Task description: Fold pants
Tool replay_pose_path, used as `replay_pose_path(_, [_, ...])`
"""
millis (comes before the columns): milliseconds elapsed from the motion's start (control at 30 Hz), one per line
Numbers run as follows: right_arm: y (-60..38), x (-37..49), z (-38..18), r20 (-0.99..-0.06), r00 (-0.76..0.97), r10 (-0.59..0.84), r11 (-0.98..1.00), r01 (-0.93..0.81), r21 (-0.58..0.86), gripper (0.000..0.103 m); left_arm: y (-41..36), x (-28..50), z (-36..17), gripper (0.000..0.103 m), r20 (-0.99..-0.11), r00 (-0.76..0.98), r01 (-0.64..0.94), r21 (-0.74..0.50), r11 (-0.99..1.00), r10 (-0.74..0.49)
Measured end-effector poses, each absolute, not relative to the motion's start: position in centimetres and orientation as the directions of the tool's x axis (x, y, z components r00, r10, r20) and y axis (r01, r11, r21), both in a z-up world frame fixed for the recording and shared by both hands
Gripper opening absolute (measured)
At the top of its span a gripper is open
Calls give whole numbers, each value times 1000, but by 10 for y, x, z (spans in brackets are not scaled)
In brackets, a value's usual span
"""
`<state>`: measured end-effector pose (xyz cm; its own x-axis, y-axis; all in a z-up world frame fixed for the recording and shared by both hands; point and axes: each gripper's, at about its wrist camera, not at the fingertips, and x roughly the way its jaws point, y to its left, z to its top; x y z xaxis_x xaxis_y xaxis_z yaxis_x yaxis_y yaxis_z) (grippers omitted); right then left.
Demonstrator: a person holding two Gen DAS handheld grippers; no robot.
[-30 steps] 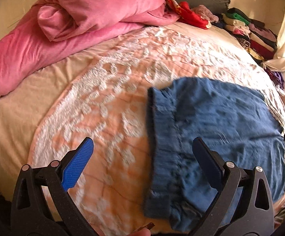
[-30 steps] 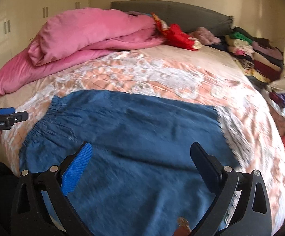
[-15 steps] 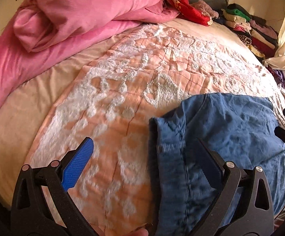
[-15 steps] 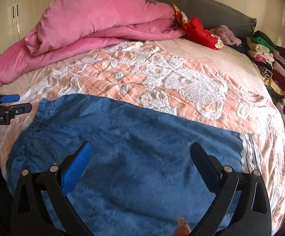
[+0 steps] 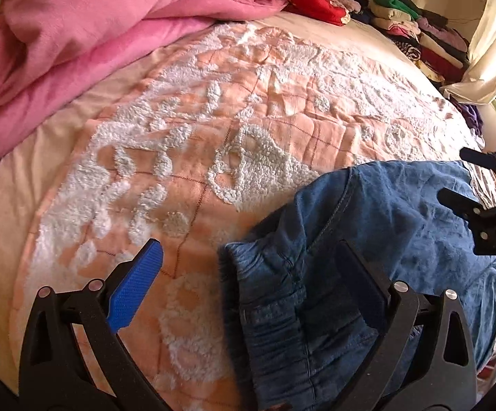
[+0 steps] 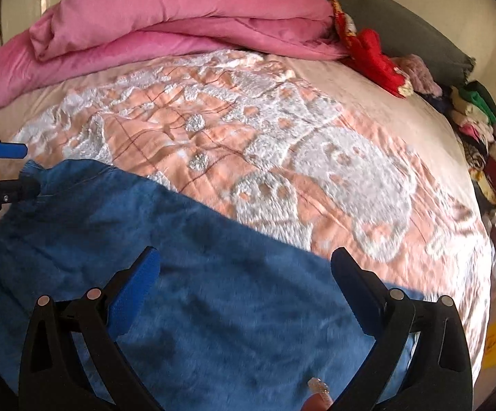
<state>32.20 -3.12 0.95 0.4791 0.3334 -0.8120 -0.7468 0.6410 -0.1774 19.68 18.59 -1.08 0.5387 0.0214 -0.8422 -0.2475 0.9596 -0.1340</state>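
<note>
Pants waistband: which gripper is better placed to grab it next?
Left, probably. The left gripper is open with the gathered waistband between its fingers, while the right gripper is open over plain mid-leg fabric of the pants.

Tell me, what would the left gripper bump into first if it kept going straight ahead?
Probably the blue pants, near their gathered waistband, lying just ahead of the open left gripper. Depth is hard to judge here.
</note>
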Motion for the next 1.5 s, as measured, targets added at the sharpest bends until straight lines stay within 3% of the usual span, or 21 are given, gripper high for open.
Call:
replay_pose_path(267, [1, 340, -11, -838, 448, 312, 570, -794, -212, 99, 185, 206, -27, 93, -849, 520, -252, -46, 967, 95])
replay_pose_path(333, [8, 343, -17, -845, 438, 308, 546, -808, -220, 99, 184, 210, -32, 82, -852, 517, -237, -56, 970, 77])
replay_pose_path(500, [15, 344, -22, -846, 428, 318, 513, -828, -226, 99, 180, 210, -33, 35, -837, 547, -179, -76, 981, 35])
replay_pose_path(733, [20, 342, -23, -855, 389, 344, 470, -859, -202, 99, 188, 195, -10, 25, -790, 609, -143, -196, 970, -70])
replay_pose_path(900, [28, 337, -27, -864, 373, 337, 426, -879, -213, 97, 173, 179, 13, 25, -751, 656, -86, -175, 981, -76])
replay_pose_path(967, [32, 333, -28, -866, 374, 331, 402, -886, -229, 93, 169, 175, 18, 25, -743, 666, -71, -151, 986, -65])
replay_pose_path(1033, [33, 328, -28, -874, 343, 343, 380, -902, -205, 66, 168, 173, 19, 25, -740, 671, -67, -132, 989, -53])
replay_pose_path(1067, [34, 325, -27, -877, 315, 361, 367, -913, -177, 57, 168, 173, 19, 25, -740, 670, -66, -131, 989, -53])
replay_pose_path(1100, [34, 321, -26, -879, 295, 375, 353, -922, -159, 39, 169, 173, 18, 25, -742, 668, -68, -130, 989, -51])
replay_pose_path(1200, [33, 305, -21, -863, 306, 402, 342, -925, -168, 18, 172, 172, 16, 25, -745, 666, -78, -124, 989, -41])
replay_pose_path(1300, [24, 293, -15, -839, 354, 413, 382, -904, -194, 11, 175, 169, 19, 25, -740, 672, -81, -130, 988, -42])
replay_pose_path(1500, [-6, 267, 15, -766, 440, 469, 469, -859, -206, 9, 171, 160, 26, 26, -727, 686, -73, -105, 992, -27])
